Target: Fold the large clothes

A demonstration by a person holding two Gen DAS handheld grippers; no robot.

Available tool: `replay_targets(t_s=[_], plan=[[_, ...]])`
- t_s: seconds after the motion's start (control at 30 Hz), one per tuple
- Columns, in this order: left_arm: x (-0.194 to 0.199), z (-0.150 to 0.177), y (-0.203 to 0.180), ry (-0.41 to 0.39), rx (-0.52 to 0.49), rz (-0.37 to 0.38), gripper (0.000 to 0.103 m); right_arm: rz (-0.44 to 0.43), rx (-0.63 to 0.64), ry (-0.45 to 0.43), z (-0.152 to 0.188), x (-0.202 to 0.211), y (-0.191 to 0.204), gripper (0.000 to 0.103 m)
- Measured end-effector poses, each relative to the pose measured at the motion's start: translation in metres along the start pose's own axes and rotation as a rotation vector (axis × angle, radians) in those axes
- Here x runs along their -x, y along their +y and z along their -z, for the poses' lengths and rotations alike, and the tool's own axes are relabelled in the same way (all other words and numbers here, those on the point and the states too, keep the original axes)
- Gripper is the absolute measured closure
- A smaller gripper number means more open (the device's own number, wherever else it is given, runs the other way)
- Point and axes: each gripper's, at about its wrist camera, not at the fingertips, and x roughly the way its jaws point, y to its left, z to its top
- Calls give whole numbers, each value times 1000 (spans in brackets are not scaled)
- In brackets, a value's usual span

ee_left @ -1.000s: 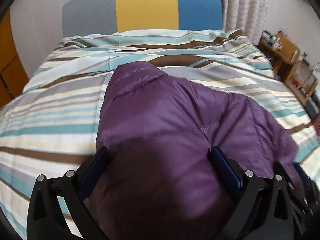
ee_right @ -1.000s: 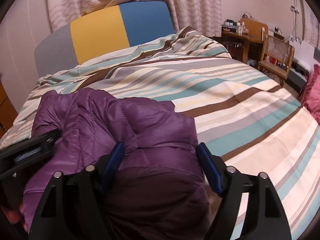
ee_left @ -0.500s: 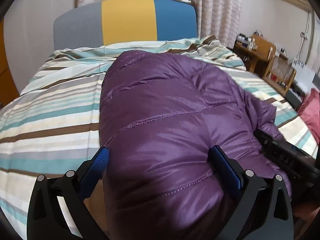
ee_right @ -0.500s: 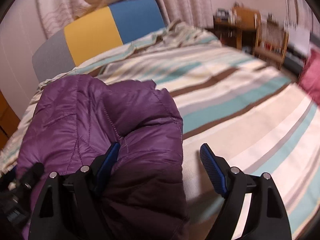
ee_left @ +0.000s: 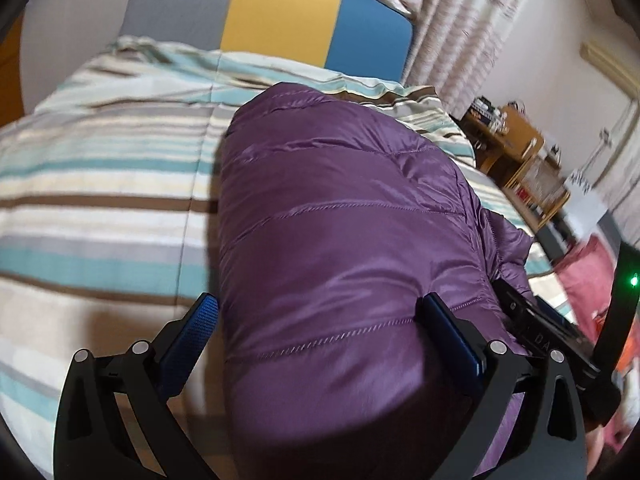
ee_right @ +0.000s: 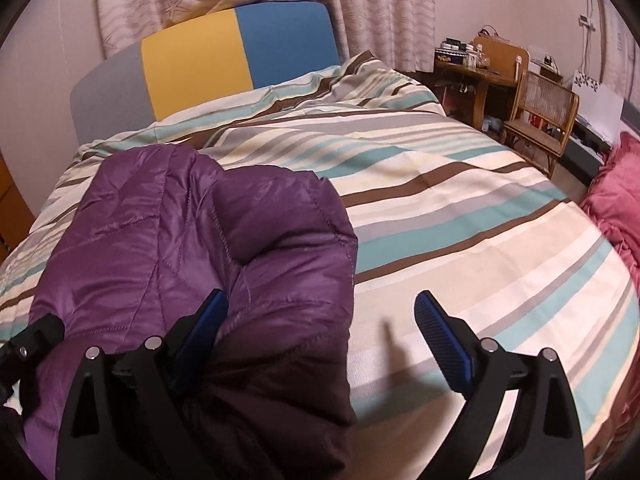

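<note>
Since the earlier frames, the purple puffer jacket (ee_left: 348, 248) has slid leftward out of the right claw (ee_right: 320, 332), leaving bare striped bedding (ee_right: 460, 216) ahead of that claw's right finger. Right claw: fingers spread wide apart, gripping nothing; the jacket's edge lies over its left finger only. Left claw (ee_left: 316, 328): fingers spread apart, with the jacket bulging between them; whether they press it cannot be told. The jacket lies bunched on the bed, directly ahead of the left claw and ahead-left of the right. A multicoloured headboard (ee_right: 240, 56) stands far ahead.
</note>
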Motion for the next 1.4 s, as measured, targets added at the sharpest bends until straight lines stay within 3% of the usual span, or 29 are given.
replay_targets(t_s=[0.2, 0.43, 0.57, 0.77, 0.83, 0.93, 1.1, 1.27, 1.4], plan=[[8, 3, 13, 44, 61, 65, 3, -44, 3, 13, 4, 13, 0, 9], [0, 10, 21, 137, 126, 198, 3, -264, -169, 125, 15, -6, -19, 10], [-2, 10, 12, 141, 82, 199, 3, -408, -315, 193, 23, -24, -37, 15], [-6, 13, -2, 148, 17, 177, 3, -457, -282, 211, 16, -32, -35, 20], [-6, 12, -7, 149, -6, 169, 3, -477, -278, 223, 12, -34, -33, 25], [-1, 11, -23, 131, -61, 152, 5, -533, -295, 241, 11, -36, -30, 29], [23, 6, -52, 35, -190, 139, 22, -620, -328, 199, 10, -24, -27, 32], [43, 1, -46, -48, -203, 158, 26, -712, -377, 165, 12, -14, -21, 32], [61, 0, -31, -98, -199, 131, 26, -758, -355, 142, 9, -9, -1, 32]])
